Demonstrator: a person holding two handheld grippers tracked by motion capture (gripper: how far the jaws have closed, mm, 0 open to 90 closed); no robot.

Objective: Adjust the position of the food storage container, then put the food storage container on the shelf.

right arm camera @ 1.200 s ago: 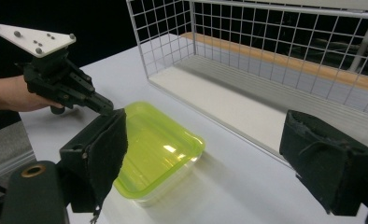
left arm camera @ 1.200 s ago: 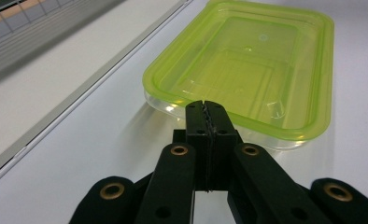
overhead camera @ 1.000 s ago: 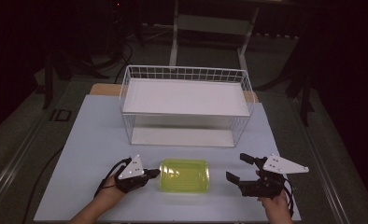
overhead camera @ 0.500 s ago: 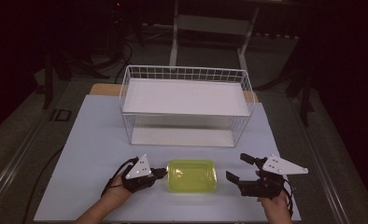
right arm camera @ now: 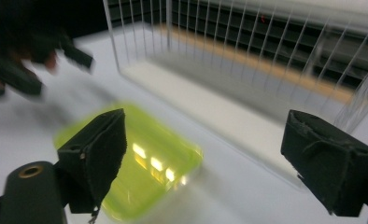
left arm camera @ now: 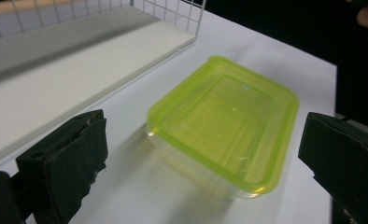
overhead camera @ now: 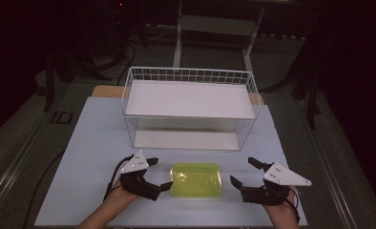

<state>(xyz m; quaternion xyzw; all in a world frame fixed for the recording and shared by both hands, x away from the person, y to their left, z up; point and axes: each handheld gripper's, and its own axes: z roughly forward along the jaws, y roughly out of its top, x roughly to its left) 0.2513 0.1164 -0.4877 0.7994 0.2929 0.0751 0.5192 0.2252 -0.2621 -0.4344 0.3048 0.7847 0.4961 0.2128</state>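
Plainly, the yellow-green container [overhead camera: 196, 179] bears no readable writing.

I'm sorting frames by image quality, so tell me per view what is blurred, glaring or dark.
High view: sharp, but the room beyond the white table is dark. Left gripper view: the green container is crisp, with faint glints on its lid. Right gripper view: soft overall, bright glare patches on the container, the wire basket smeared, and the other hand-held gripper at top left blurred.
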